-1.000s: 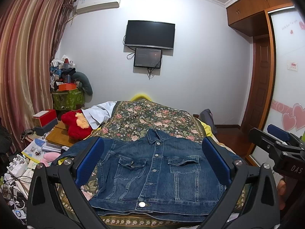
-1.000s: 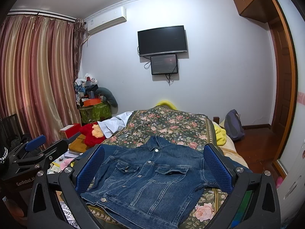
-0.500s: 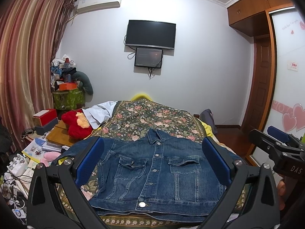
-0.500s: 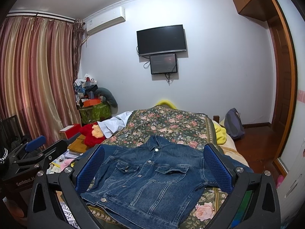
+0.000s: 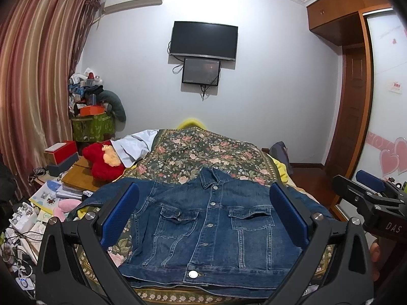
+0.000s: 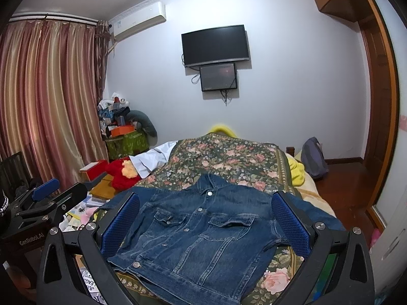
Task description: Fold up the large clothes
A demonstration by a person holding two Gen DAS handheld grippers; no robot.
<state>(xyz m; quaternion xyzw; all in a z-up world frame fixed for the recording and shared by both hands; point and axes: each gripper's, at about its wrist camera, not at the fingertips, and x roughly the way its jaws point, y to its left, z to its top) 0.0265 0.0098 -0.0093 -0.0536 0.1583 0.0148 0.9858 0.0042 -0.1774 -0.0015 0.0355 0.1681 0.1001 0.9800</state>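
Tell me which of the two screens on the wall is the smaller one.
The lower screen, hanging right under the big black television. It is narrower, with cables trailing below it.

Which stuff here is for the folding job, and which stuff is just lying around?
For the job:
- denim jacket, spread flat on the floral bedspread
- left hand-held gripper, open and empty
- right hand-held gripper, open and empty

Just lying about:
- red plush toy
- backpack
- pile of books
- green box
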